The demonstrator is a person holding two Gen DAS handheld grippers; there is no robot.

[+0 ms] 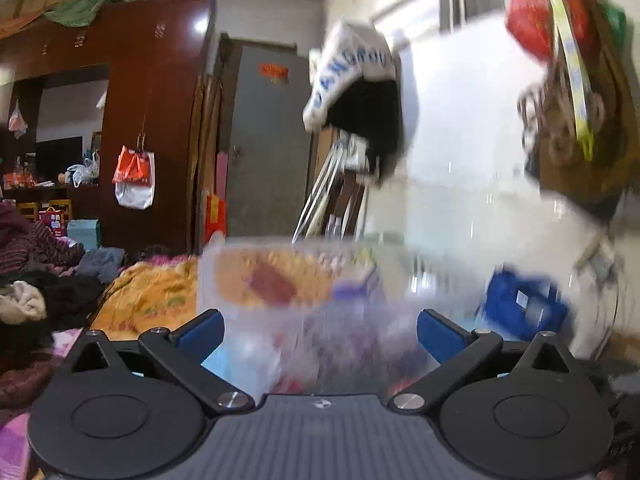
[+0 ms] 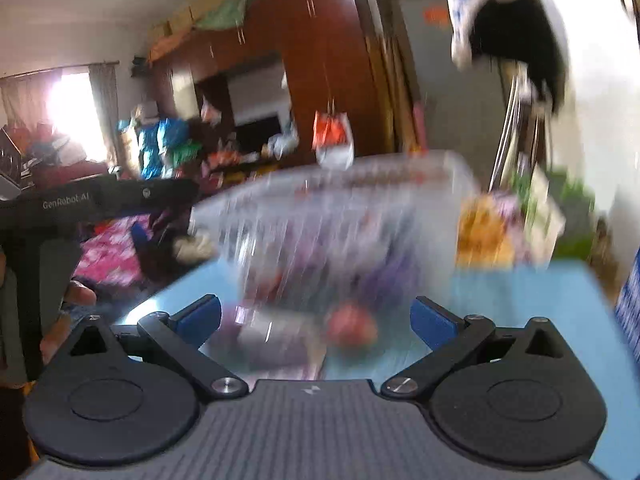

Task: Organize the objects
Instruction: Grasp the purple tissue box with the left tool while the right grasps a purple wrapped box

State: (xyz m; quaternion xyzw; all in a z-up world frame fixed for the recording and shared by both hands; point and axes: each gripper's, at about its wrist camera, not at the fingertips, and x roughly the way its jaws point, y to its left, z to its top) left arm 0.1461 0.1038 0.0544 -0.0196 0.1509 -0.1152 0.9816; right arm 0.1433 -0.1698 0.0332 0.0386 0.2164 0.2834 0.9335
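Both views are blurred by motion. A clear plastic container (image 1: 304, 300) stands on a light blue table (image 1: 224, 364) right in front of my left gripper (image 1: 320, 332), which is open and empty. The container (image 2: 340, 232) also shows in the right wrist view, with purple items inside it. A small red round object (image 2: 352, 328) and a pale purple packet (image 2: 272, 336) lie on the table (image 2: 540, 304) between the fingers of my right gripper (image 2: 316, 320), which is open and empty. The left gripper's body (image 2: 100, 200) shows at the left of the right wrist view.
A yellow-orange packet (image 2: 484, 236) and a green-and-white box (image 2: 540, 216) stand to the container's right. A blue box (image 1: 524, 308) sits at the table's right. A bed with an orange quilt (image 1: 152, 296) lies to the left. Bags hang on the white wall (image 1: 460, 120).
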